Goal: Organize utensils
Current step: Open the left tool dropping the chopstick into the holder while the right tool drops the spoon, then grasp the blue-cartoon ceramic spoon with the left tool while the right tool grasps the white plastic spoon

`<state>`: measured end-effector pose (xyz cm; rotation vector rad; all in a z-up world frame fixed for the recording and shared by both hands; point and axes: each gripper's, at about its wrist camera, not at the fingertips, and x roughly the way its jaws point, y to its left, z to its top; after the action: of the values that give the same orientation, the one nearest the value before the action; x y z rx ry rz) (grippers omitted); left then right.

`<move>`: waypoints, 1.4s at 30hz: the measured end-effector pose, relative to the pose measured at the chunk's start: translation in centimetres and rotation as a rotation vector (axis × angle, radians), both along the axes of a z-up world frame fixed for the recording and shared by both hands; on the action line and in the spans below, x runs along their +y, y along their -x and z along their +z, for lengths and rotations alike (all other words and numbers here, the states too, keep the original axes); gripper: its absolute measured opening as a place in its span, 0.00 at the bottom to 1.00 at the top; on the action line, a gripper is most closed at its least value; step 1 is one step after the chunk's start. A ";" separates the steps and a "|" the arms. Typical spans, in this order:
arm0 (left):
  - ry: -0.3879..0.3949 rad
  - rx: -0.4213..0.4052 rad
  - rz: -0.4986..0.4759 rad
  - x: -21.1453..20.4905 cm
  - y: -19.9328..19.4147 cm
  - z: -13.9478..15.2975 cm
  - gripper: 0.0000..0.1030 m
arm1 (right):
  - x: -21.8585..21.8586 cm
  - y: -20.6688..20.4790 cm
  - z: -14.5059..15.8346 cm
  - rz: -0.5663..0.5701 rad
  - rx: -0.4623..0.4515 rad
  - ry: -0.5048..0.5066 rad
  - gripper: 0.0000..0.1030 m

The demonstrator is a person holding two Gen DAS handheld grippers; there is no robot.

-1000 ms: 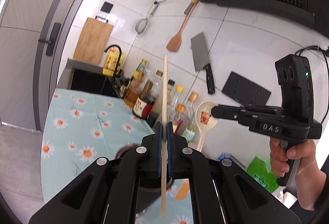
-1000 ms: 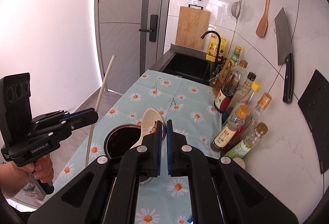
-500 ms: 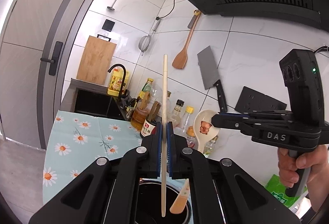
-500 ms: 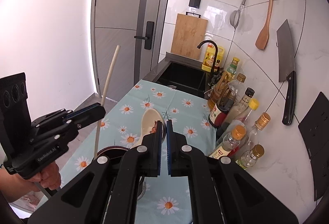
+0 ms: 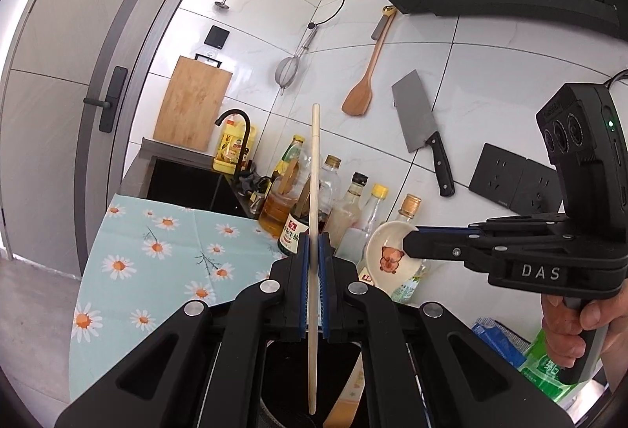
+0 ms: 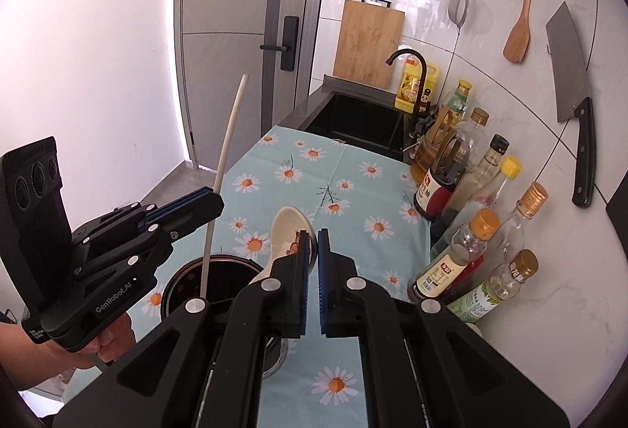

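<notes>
- Both tools have sunk toward the dark holder (image 6: 214, 280) on the counter (image 6: 353, 169) since the earlier frame.
- Left tool (image 5: 313, 255) clamps a light, stiff chopstick (image 5: 314, 192) mid-shaft, tip inside the holder.
- Right tool (image 6: 313, 245) pinches a fragile, slippery ceramic spoon (image 6: 288, 231) near its bowl.

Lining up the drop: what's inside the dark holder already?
The dark holder shows the chopstick's lower end over its mouth, and an orange utensil leaning inside. The tools hide its bottom.

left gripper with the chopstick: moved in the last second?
Yes. In the right wrist view the left gripper and its chopstick have come down toward the dark holder, the tip now inside its rim.
</notes>
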<state>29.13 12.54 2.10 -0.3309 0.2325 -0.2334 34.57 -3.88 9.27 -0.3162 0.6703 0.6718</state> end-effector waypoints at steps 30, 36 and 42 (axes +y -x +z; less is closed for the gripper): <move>-0.003 0.086 -0.005 0.7 4.8 0.5 0.50 | -4.0 3.3 -0.1 -0.089 0.094 -0.133 0.40; 0.018 0.150 -0.030 1.7 7.3 0.4 0.50 | -5.1 5.6 -2.1 -0.119 0.163 -0.150 0.40; 0.034 0.314 0.001 2.7 9.6 -2.3 0.50 | -6.0 7.8 -5.7 -0.116 0.264 -0.133 0.40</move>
<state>19.55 15.20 -0.16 -0.4013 0.5381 -0.1842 26.73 -9.86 3.61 -0.0645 0.8837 0.6492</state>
